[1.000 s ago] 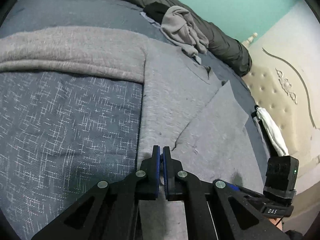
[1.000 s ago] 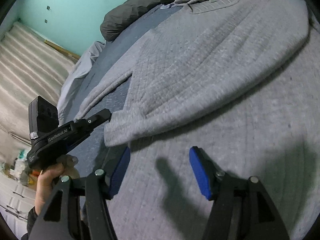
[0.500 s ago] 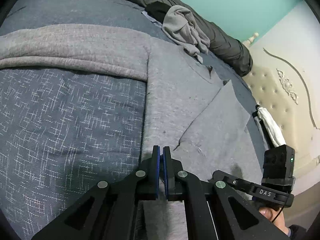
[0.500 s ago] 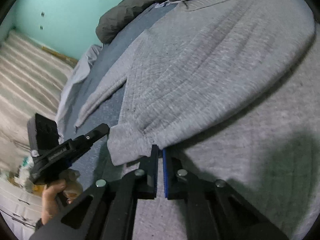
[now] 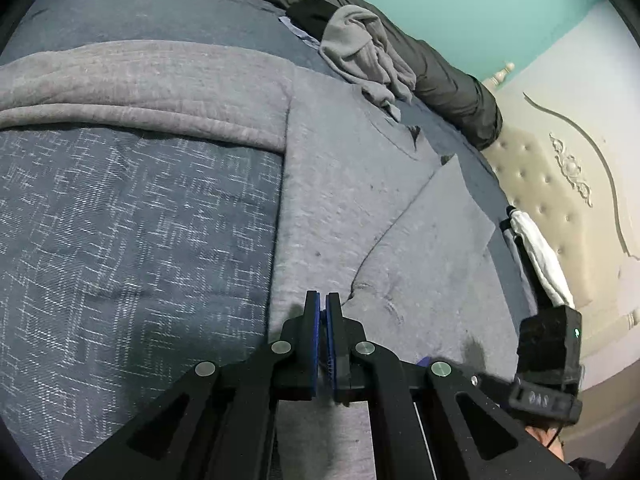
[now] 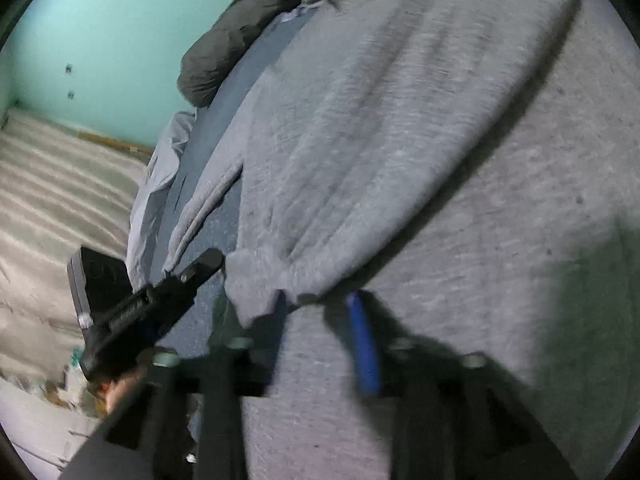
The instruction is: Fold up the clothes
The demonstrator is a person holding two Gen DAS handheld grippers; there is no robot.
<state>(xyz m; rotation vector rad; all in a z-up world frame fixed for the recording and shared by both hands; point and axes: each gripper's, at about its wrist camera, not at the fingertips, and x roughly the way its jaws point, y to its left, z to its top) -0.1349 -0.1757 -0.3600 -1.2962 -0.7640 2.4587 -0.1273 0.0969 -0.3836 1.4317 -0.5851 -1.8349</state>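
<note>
The left gripper (image 5: 322,308) is resting, jaws together, on the sweater (image 5: 352,184); the right gripper (image 6: 320,308), jaws opening, is straddling the cuff (image 6: 256,284).

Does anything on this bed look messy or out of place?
Yes. A crumpled grey garment lies bunched by the dark bolster, unlike the grey sweatshirt spread flat. One sleeve lies stretched sideways, unfolded.

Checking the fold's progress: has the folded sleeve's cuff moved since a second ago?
Yes. The cuff has slid toward the right gripper, nearer the frame's bottom against the dark pillow.
</note>
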